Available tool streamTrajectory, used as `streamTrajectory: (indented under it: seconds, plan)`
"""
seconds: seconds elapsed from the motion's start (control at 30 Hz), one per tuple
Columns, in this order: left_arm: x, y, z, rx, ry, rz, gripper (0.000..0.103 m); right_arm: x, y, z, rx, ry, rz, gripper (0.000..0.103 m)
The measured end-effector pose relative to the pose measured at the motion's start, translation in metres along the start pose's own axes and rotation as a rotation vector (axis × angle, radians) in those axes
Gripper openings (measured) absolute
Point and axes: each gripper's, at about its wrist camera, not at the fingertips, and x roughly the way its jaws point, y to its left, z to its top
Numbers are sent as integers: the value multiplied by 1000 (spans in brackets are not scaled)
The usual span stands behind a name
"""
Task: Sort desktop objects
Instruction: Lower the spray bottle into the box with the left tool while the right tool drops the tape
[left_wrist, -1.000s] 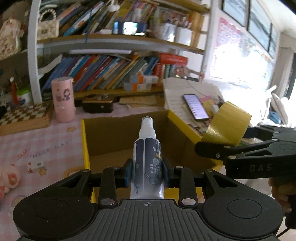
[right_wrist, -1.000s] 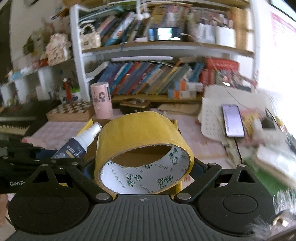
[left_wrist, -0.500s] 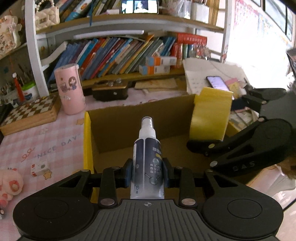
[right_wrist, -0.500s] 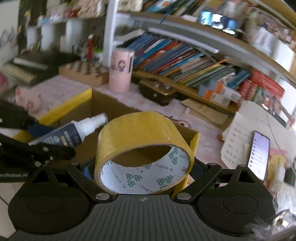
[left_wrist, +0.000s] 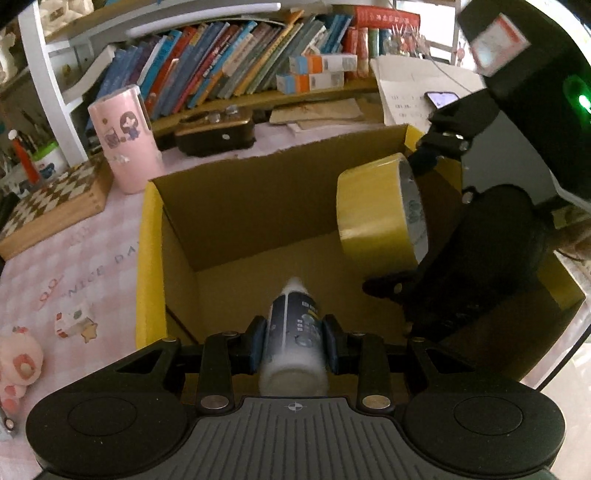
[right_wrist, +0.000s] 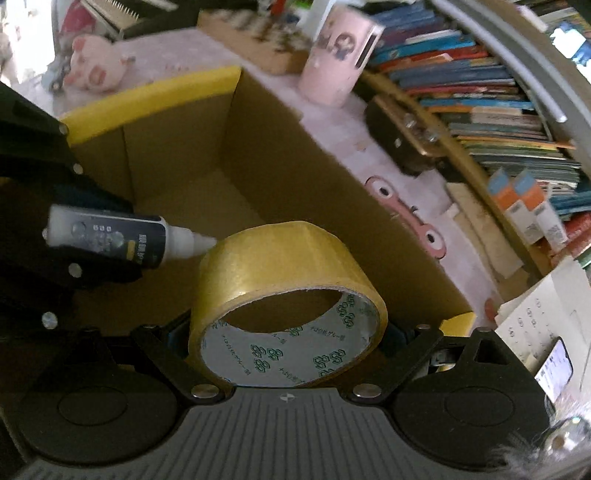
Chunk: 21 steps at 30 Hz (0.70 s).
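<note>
A white spray bottle (left_wrist: 293, 332) with a dark label sits between the blue pads of my left gripper (left_wrist: 293, 341), which is shut on it. The bottle tips nozzle-first down into an open cardboard box (left_wrist: 149, 258) with yellow flaps. My right gripper (right_wrist: 288, 332) is shut on a wide roll of yellow tape (right_wrist: 280, 295), held over the same box. In the left wrist view the tape roll (left_wrist: 380, 210) hangs at the box's right side with the right gripper (left_wrist: 428, 221) around it. The right wrist view shows the spray bottle (right_wrist: 110, 240) pointing in from the left.
A pink cup (left_wrist: 123, 138) stands behind the box's left corner, beside a wooden checkerboard box (left_wrist: 51, 206). A dark case (left_wrist: 216, 134), papers and a lit phone (left_wrist: 441, 99) lie in front of the bookshelf (left_wrist: 240, 66). A pink plush toy (left_wrist: 16, 363) and a small eraser (left_wrist: 72, 321) lie left of the box.
Both grippers have tipped downward and sunk over the box. The bottle's nozzle now points into the box, and the tape roll has rolled and moved in over the box's right side.
</note>
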Motion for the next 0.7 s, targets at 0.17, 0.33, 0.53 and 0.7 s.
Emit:
streamTrajectory:
  seconds: [0.17, 0.33, 0.53, 0.7]
  plan:
    - [-4, -5, 1, 21, -26, 2, 30, 5, 0, 3, -17, 41, 29, 95]
    - [-21, -6, 2, 31, -112, 9, 39, 2, -6, 0, 54, 23, 39, 96]
    - [-54, 1, -5, -13, -225, 41, 70, -22, -17, -9, 185, -65, 23, 100]
    - [-82, 7, -14, -39, -307, 70, 88, -60, -20, -21, 289, -183, -41, 100]
